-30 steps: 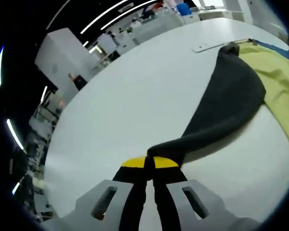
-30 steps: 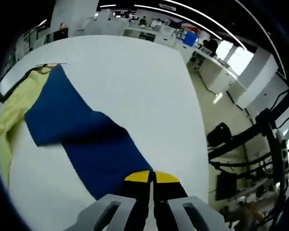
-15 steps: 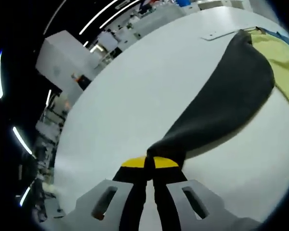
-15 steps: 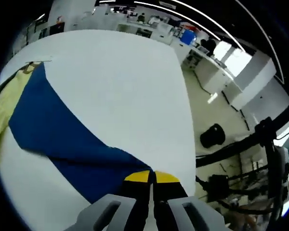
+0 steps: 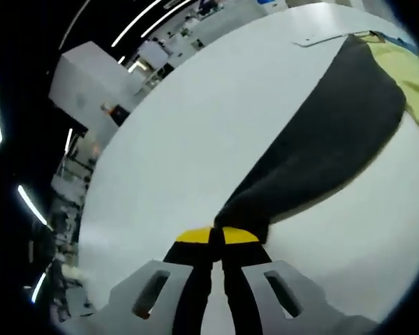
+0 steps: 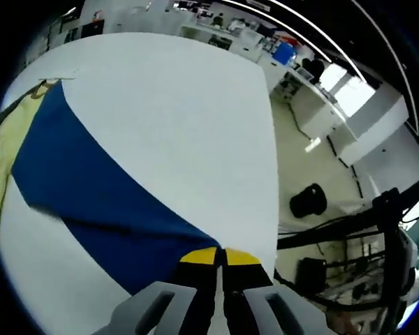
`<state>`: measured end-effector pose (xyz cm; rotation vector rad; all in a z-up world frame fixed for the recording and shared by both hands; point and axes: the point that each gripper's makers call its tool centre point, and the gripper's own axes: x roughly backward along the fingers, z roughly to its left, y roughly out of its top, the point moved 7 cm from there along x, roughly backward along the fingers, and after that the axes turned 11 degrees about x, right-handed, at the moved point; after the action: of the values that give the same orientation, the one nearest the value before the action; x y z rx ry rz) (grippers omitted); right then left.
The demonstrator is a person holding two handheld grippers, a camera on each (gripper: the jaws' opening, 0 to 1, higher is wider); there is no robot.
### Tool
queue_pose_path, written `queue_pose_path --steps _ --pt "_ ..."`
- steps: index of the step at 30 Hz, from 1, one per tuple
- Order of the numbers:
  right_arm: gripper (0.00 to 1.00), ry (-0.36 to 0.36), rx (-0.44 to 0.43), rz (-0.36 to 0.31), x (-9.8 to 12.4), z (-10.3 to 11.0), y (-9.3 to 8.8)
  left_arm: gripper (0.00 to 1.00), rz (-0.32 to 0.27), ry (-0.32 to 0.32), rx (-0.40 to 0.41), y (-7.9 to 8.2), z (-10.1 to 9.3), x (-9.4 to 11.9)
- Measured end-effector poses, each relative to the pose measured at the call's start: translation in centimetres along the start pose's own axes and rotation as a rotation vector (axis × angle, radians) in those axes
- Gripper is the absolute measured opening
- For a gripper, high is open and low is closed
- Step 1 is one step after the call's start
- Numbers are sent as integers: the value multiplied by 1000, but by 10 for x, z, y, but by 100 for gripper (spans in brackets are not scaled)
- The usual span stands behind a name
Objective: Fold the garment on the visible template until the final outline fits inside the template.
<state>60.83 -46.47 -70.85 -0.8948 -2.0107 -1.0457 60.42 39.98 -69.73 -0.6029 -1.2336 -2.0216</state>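
On the smooth white table (image 5: 188, 139), the left gripper (image 5: 217, 236) is clenched on the end of a soft dark grey sleeve (image 5: 321, 146), pulled taut from the yellow garment body (image 5: 408, 66). The right gripper (image 6: 218, 255) pinches a blue sleeve (image 6: 98, 195), a long flat band.

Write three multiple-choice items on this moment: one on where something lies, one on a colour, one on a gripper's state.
1. What does the garment lie on?
A. a white table
B. a wooden floor
C. a red tray

2. What colour is the sleeve in the right gripper?
A. dark grey
B. blue
C. orange

3. How does the left gripper stand?
A. wide open above the table
B. shut on nothing
C. shut on the grey sleeve

Key:
1 A: the white table spreads under the yellow body.
2 B: the blue sleeve runs into the right gripper.
3 C: the left gripper has its jaws closed on the grey sleeve.
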Motion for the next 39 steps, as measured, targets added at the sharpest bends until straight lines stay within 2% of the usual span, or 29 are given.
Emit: queue_pose_path --steps 2,4,7,9,13,15,18,23,26,30,39 --pt "0 -2 -65 -36 3 2 4 3 -3 3 55 -1 2 2" --pt "4 8 -78 -58 7 4 8 8 -27 -32 117 0 1 5" --pt "10 45 -110 -86 11 10 13 18 -29 -39 128 0 2 10" --pt "15 91 -152 -120 16 18 18 23 -41 -71 162 1 -3 15" --pt "32 184 -178 -184 31 36 29 34 -85 -173 248 5 -18 27" --pt "36 219 -173 -213 40 45 33 36 -104 -208 220 7 -25 34" --pt "44 280 -174 -245 52 60 40 44 -135 -278 259 10 -37 44" --pt "55 356 -154 -280 74 82 46 52 -199 -346 260 14 -52 66" --pt "58 393 -117 -303 88 97 48 53 -224 -355 235 16 -58 79" --pt "64 454 -106 -331 107 117 48 56 -261 -411 252 16 -69 96" --pt "66 529 -36 -377 143 157 42 61 -307 -522 238 7 -97 132"
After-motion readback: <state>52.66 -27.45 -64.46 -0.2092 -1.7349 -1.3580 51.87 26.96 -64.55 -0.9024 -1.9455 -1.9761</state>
